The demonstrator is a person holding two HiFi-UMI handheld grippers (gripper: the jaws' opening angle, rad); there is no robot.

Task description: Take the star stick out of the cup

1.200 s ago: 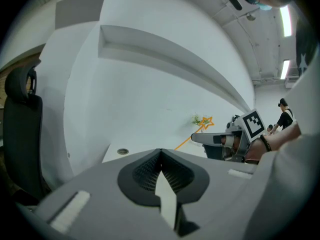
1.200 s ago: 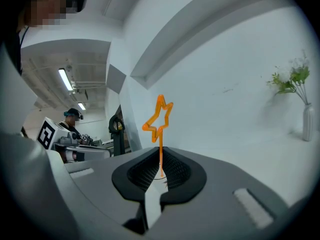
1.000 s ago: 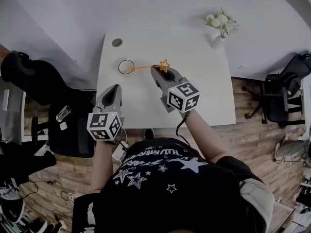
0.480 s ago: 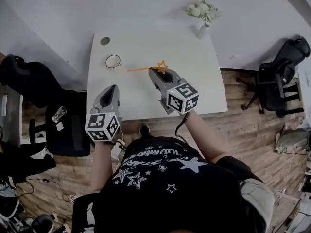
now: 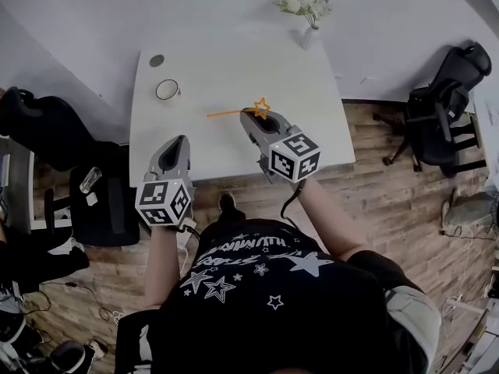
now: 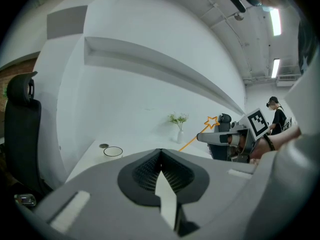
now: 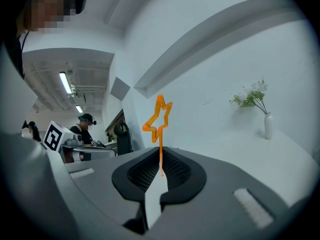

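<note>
Orange star stick in the jaws of the right gripper, well apart from the cup (near the table edge)

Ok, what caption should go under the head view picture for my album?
The right claw holds the orange star stick clear of the cup on the white table.

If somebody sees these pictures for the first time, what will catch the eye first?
The orange star stick stands out, pinched in the shut right gripper over the white table, clear of the cup at the far left. Next, the vase of flowers at the table's far edge.
</note>
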